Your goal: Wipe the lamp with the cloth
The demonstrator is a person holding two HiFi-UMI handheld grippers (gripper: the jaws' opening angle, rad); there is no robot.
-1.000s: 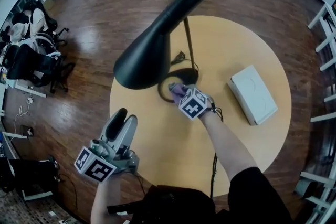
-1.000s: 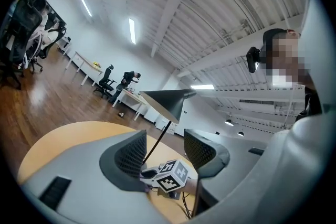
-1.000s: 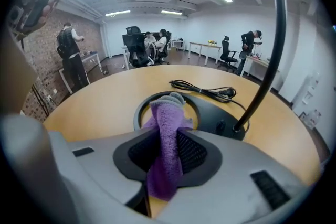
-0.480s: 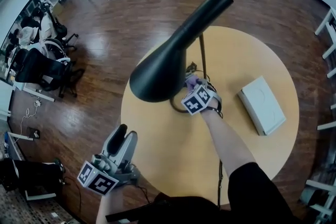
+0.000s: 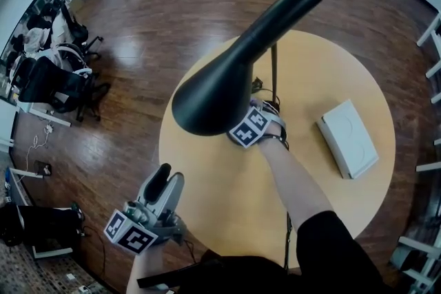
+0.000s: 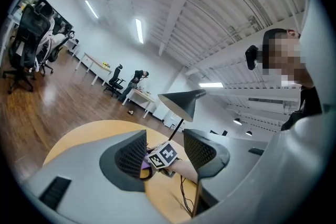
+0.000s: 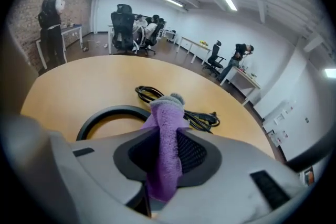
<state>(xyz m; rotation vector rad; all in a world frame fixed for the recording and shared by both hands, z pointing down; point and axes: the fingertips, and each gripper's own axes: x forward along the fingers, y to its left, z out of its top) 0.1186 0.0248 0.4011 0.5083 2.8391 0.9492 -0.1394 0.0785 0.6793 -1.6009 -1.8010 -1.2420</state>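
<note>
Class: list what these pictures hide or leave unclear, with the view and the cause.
1. Head view: the lamp shade covers most of the lamp base.
2. Right gripper view: the right tool cuts off the base's near side, so whether the cloth touches it is unclear.
3. Head view: the white box is too small to identify.

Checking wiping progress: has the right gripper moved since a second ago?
Yes. In the head view, the right gripper shifted left, away from the white box.

A flat white box (image 5: 348, 138) lies on a round wooden table (image 5: 213, 182), with black office chairs (image 5: 55, 82) clustered on the dark plank floor (image 5: 138, 31).
</note>
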